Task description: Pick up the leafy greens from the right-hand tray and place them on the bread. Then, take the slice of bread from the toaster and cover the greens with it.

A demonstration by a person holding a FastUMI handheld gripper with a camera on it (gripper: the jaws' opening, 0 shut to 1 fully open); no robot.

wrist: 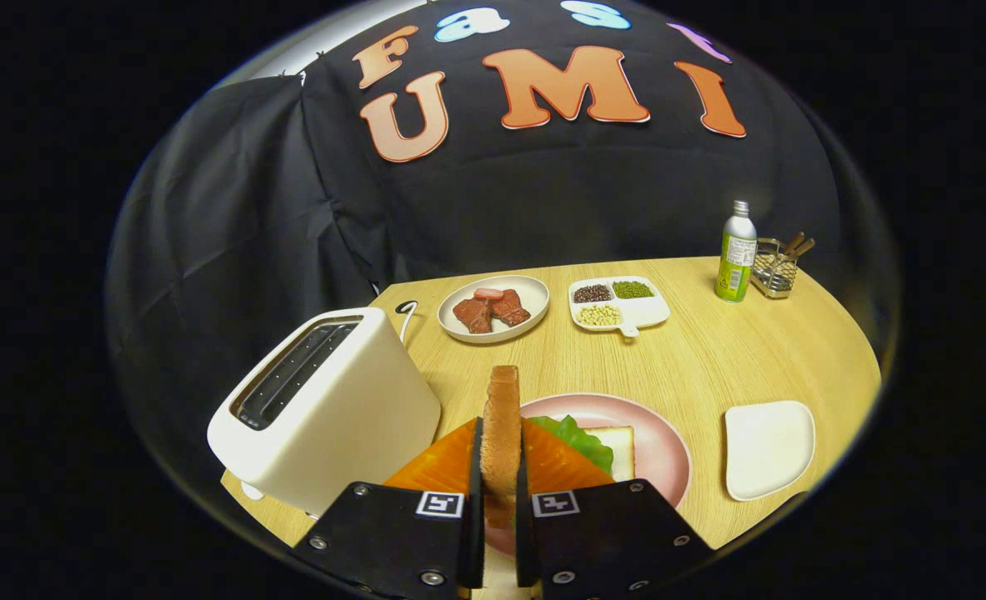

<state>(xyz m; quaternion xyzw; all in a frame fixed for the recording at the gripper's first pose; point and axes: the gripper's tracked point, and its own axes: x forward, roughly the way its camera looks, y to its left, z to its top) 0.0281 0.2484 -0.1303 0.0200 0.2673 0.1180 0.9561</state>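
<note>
My gripper [501, 467] is shut on a slice of bread [503, 425], held upright on its edge between the two orange fingers [447, 462]. Just beyond and below the fingers lies a pink plate [663, 450] with a second slice of bread [619, 446] and the leafy greens [580, 437] resting on it. The white toaster [326, 408] stands to the left of the fingers, its slots showing dark. To the right of the pink plate sits a white tray [768, 450] with nothing on it.
Farther back on the wooden table [734, 367] are a white plate of red meat pieces [493, 308], a divided dish of beans [618, 304], a green bottle [736, 254] and a wire holder with utensils [776, 267]. The toaster's cord [407, 312] lies behind it.
</note>
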